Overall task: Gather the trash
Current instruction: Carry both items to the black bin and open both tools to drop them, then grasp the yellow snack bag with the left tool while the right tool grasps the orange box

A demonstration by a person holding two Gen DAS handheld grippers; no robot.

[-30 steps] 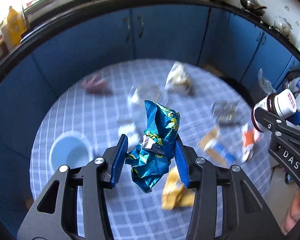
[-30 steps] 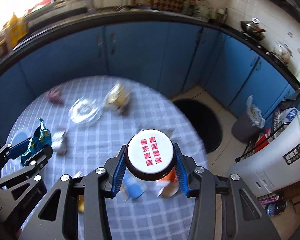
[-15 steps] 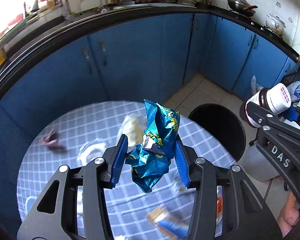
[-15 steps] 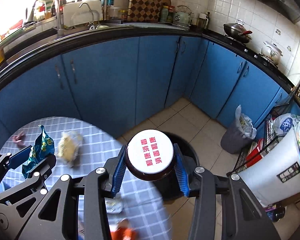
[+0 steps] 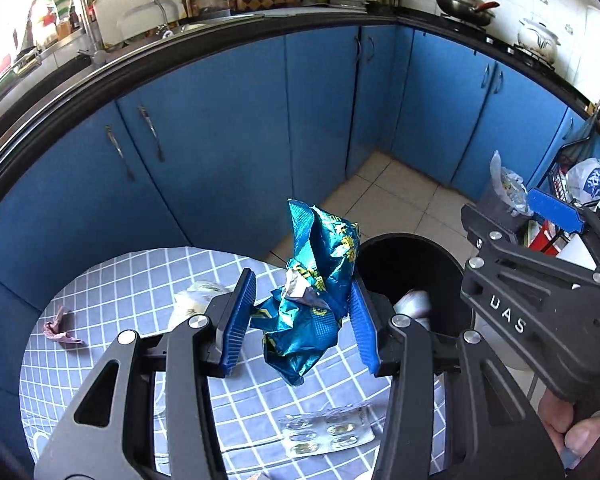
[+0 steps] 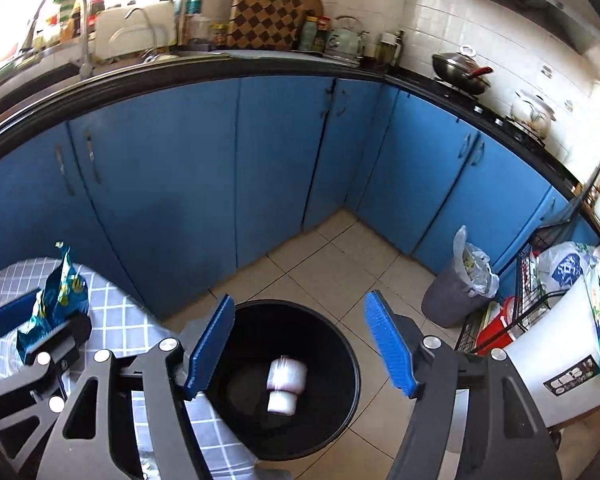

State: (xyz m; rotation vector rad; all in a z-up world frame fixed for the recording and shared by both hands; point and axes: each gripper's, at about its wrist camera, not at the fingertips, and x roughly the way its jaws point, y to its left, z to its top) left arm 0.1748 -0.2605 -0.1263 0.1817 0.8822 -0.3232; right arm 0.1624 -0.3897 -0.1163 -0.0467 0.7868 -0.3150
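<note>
The right gripper, its blue pads opening with nothing between them, hangs at the lower centre of its own view above a round black bin; the white-capped bottle that it clamped half a second ago now lies blurred inside the bin, in the lower middle of the frame. In the left wrist view the left gripper is closed on a crumpled teal snack wrapper at frame centre, exactly as a second ago, though both views have swung from the tabletop toward the bin. Below and left of the wrapper runs a round table under a grey-and-white checked cloth. On it lie a blister pack at lower centre, a pale crumpled bag behind the left pad, and a pink scrap at far left. Beyond the bin, beige floor tiles reach blue cabinets under a dark countertop. A grey bin with a plastic liner stands at right. A wok sits at upper right.
</note>
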